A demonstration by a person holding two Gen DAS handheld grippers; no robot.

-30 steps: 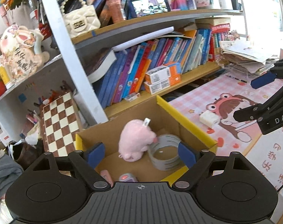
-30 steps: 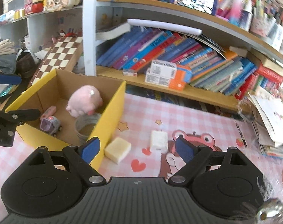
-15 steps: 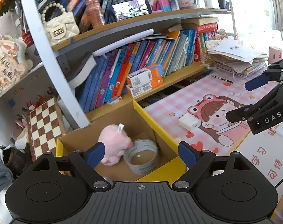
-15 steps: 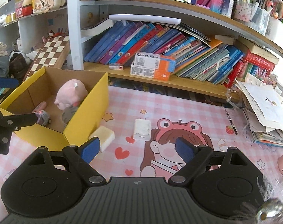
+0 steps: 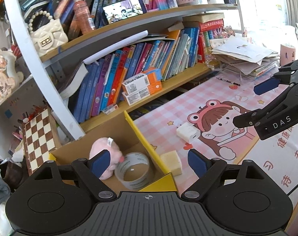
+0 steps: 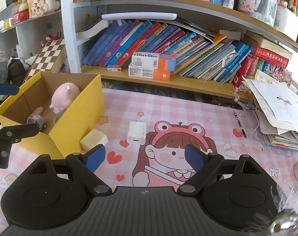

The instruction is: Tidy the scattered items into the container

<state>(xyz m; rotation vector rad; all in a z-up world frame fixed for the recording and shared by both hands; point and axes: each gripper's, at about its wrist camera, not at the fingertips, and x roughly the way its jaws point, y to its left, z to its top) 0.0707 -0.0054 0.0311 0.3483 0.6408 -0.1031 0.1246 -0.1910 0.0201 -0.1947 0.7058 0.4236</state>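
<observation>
A yellow cardboard box (image 6: 84, 116) (image 5: 147, 143) stands on the pink mat. Inside it lie a pink plush (image 6: 64, 96) (image 5: 104, 150), a tape roll (image 5: 134, 170) and a small toy car (image 6: 37, 121). Outside the box, against its wall, sits a cream block (image 6: 94, 138) (image 5: 171, 160). A white charger (image 6: 136, 132) (image 5: 188, 131) lies further out on the mat. My left gripper (image 5: 149, 162) is open and empty over the box's near corner. My right gripper (image 6: 144, 157) is open and empty, short of the charger.
Behind the mat runs a shelf of books (image 6: 168, 45) with orange-and-white boxes (image 6: 152, 64). A chessboard (image 6: 46, 57) leans at the left. A paper stack (image 6: 276, 106) sits at the right, a pen (image 6: 239, 123) beside it.
Both grippers have shifted to the right across the desk. The box has slid left in both views, and the cream block and the charger now show more centrally. Jaws unchanged.
</observation>
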